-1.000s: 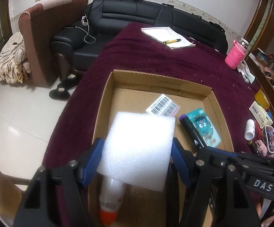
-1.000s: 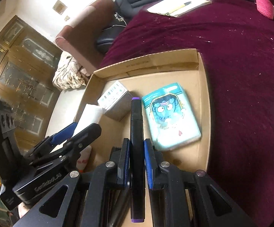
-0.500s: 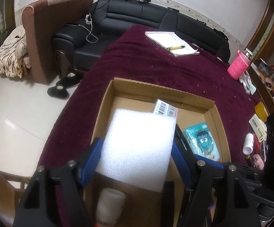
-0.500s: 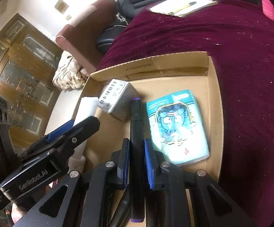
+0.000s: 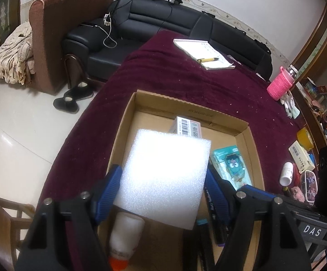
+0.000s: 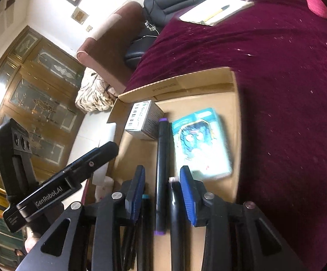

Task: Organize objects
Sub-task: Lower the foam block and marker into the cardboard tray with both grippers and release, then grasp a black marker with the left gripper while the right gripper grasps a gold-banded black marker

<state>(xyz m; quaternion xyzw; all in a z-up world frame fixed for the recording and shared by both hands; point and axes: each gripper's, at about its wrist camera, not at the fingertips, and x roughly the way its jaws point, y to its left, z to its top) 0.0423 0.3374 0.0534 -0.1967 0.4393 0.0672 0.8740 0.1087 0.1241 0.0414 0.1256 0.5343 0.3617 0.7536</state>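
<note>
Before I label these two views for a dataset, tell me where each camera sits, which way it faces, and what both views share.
Left wrist: sits on the left hand-held gripper, faces forward and down over the cardboard box toward the black sofa; its own fingers clamp a white foam block.
Right wrist: sits on the right hand-held gripper, faces down into the box toward the wooden doors; its open fingers flank a black marker, with the left hand-held gripper beside it.
Shared: box, barcoded carton, teal packet, notepad.

Your right gripper (image 6: 162,187) stood spread, fingers clear of the black marker (image 6: 162,169) lying between them in the cardboard box (image 6: 235,135). Ahead-left sat a barcode carton (image 6: 142,119); ahead-right, a teal cartoon packet (image 6: 200,142), blurred.
</note>
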